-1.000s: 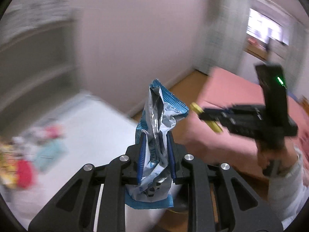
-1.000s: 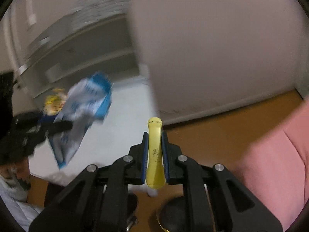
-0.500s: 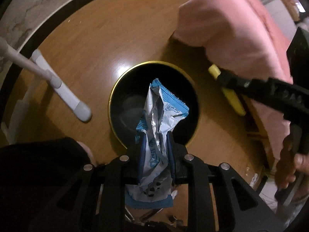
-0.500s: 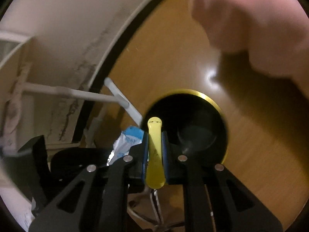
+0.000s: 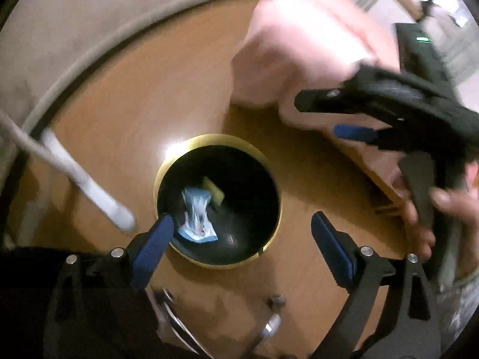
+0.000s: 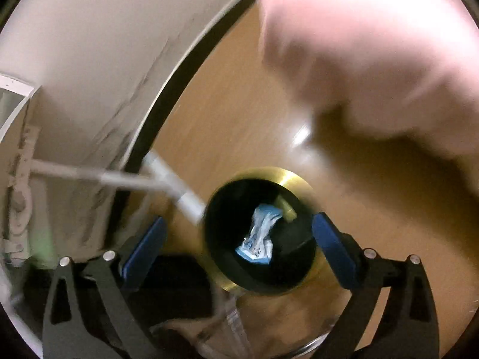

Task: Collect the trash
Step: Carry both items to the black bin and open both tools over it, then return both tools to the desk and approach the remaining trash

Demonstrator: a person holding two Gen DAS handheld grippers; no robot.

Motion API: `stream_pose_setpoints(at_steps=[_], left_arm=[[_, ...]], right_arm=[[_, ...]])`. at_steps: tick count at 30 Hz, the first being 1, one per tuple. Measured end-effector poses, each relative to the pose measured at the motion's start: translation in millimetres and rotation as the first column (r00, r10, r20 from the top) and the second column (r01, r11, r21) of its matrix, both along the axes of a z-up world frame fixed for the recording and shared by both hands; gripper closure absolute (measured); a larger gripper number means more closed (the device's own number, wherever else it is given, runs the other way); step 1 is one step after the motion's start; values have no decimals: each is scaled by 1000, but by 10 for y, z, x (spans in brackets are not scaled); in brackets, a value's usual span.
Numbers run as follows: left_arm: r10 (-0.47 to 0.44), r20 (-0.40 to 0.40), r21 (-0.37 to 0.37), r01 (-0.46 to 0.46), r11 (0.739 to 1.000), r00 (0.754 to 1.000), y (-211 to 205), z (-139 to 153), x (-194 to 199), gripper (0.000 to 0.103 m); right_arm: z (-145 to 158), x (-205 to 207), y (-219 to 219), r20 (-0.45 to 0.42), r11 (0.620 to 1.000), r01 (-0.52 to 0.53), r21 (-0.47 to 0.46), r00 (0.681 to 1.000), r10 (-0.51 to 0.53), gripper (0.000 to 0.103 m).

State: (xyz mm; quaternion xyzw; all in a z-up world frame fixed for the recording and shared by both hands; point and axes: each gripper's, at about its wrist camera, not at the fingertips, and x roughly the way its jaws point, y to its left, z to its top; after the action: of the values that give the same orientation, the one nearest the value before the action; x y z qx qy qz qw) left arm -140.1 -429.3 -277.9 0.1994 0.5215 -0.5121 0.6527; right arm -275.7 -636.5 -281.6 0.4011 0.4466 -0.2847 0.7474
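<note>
Both my grippers, left point(image 5: 239, 239) and right point(image 6: 236, 239), hang spread and empty over the bin point(image 5: 271, 209). The wrapper point(image 5: 196, 215) and yellow piece point(image 5: 213, 193) lie inside it. A careless swing away could clip the rim and tip it.

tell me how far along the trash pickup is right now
Done: the blue wrapper and the yellow piece both lie inside the black bin on the wood floor. In hand: nothing; the left gripper and right gripper are both open above the bin. Left: these views show no other trash, so whether more waits elsewhere can't be told.
</note>
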Motion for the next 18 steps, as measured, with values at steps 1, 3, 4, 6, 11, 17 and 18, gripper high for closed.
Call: stream_pose_setpoints(at_steps=[1,3,4,6,11,17,18], left_arm=[[-28,66,-94,34,995,997,121,322,-110,13],[-49,148,-227,82,971,988,364,872,-229,12],[-39,173,-285,88,954,984,524,1184,-241,11],[11,213,-364,69,929,977,827,1624,-184,10],[350,295,-451,-194,871,889,1746,2197,422,9],[699,256,-418,-576,703,667,3171,2247,1062,9],[728,266,-411,-609,679,632,3330,2261,1106,9]], right_arm=[[274,-85,37,-14,992,20,-127,1000,-22,8],[868,-247,191,-4,926,56,-373,998,-62,7],[1037,-291,244,11,904,69,-423,997,-70,7],[1423,-383,395,67,853,114,-510,993,-92,7],[1940,-252,799,217,817,128,-562,976,-4,7],[2144,766,1604,216,812,-151,-564,922,321,7],[2181,995,1759,214,798,-202,-568,900,380,7]])
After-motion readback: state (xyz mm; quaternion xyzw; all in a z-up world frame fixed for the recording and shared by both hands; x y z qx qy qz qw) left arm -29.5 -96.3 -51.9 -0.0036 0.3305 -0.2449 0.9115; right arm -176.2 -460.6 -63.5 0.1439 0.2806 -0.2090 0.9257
